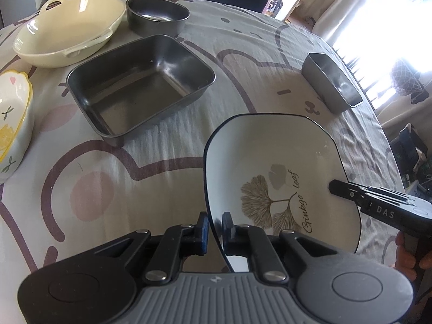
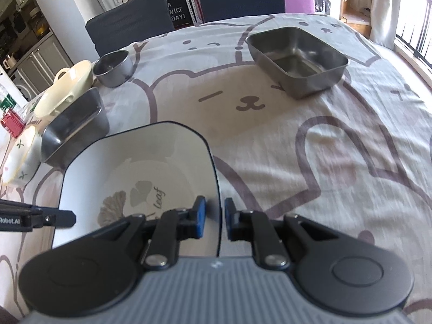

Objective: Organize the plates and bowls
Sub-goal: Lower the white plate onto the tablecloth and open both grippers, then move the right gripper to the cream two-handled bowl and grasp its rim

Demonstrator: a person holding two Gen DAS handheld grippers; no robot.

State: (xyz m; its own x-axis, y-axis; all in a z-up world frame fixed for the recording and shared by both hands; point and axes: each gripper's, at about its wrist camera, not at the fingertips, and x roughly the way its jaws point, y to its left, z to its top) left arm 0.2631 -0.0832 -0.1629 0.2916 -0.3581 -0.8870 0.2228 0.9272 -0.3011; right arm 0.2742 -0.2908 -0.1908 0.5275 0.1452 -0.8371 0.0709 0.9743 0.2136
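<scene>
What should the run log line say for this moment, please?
left gripper: astride left rim of ginkgo plate | right gripper: astride right rim | grip closure: cannot tell | steel square tray: empty

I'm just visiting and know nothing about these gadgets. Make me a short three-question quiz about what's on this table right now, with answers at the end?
1. True or false: the ginkgo leaf plate has each gripper's fingers on either side of its rim.
2. How many metal containers stand on the tablecloth?
3. Which dish sits between the square metal pan and the far table edge? A) the cream handled dish B) the lemon bowl C) the round metal bowl

Key
1. True: the left gripper and the right gripper straddle opposite edges.
2. Three: the square pan, the round bowl and the rectangular metal tin.
3. C
</scene>
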